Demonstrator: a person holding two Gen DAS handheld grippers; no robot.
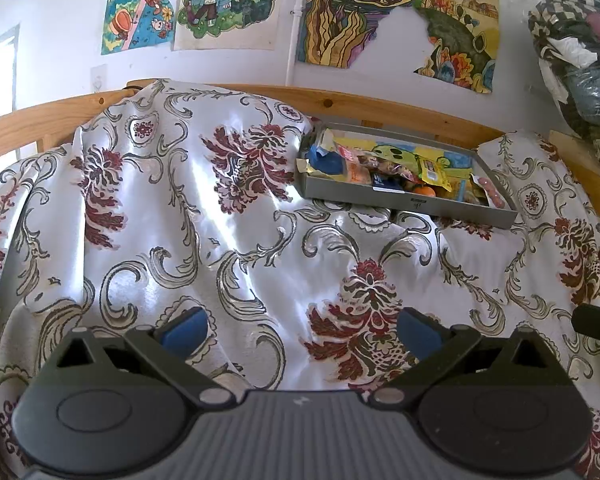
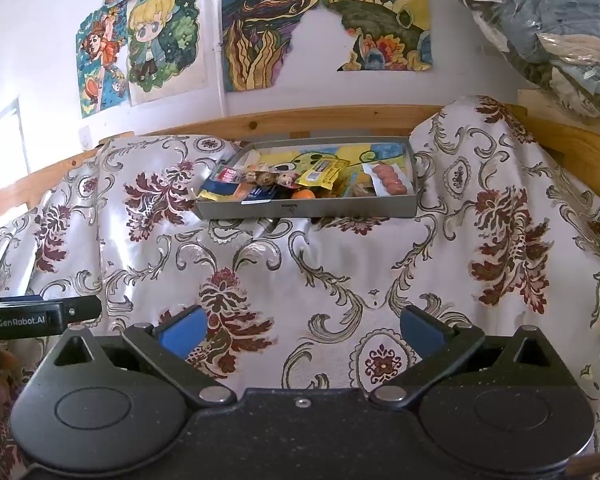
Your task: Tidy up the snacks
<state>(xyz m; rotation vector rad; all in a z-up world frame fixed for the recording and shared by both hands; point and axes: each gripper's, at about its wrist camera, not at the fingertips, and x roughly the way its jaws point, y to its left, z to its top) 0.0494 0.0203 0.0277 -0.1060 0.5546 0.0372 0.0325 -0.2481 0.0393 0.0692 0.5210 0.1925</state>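
**Both grippers empty above the cloth, snacks lying in the grey tray**

The left gripper hangs over a shiny floral cloth, its blue-padded fingers spread wide with nothing between them. The right gripper is in the same pose over the same cloth, jaws released and empty. The two tools sit side by side: the tip of the right one shows at the right edge of the left wrist view, and the left one, with a label on its side, shows at the left edge of the right wrist view.

The snacks are gathered in a shallow grey tray that rests on the cloth near the far wooden rail, well ahead of both grippers. In the left wrist view the tray lies up and to the right. Inside it are several packets: a yellow packet, a clear pack of pink sausages at the right end, a small orange item by the front wall, a red-topped bag and a dark blue packet at the left end. A colourful drawing lines the tray floor.

The cloth is rumpled and rises in humps on both sides of the tray. Bright drawings are stuck on the white wall above the rail, and a clear bag of folded clothes sits at the upper right.
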